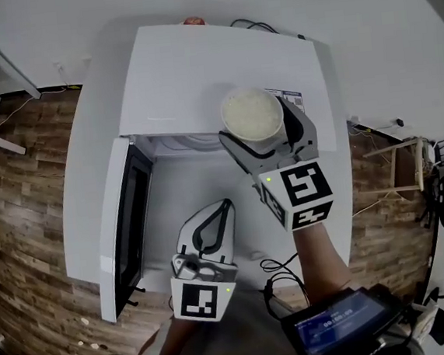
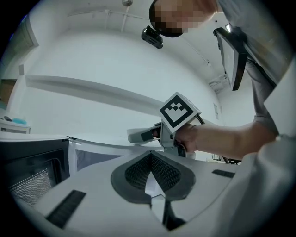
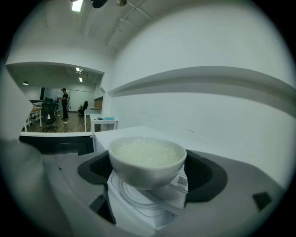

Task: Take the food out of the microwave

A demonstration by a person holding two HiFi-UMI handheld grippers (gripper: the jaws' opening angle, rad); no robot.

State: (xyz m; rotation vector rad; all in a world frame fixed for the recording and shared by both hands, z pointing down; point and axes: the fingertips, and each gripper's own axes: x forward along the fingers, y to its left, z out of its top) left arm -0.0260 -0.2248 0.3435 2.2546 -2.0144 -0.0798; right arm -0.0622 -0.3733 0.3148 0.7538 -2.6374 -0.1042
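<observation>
While the right gripper (image 1: 264, 141) pinches the bowl of rice (image 1: 253, 115) between its jaws, the bowl hangs outside the cavity, over the front edge of the microwave (image 1: 188, 67) top, and the door (image 1: 121, 221) stands open at left. The left gripper (image 1: 220, 209) (jaws pressed together, empty) sits lower, farther from the bowl. The cavity interior is hidden, and bowl-to-top clearance is unclear.

right hand-held gripper (image 1: 254, 123) clamped on bowl (image 3: 147, 157), left hand-held gripper (image 1: 225, 205) jaws together

Even bright overhead light; fisheye warp, dark corners.
</observation>
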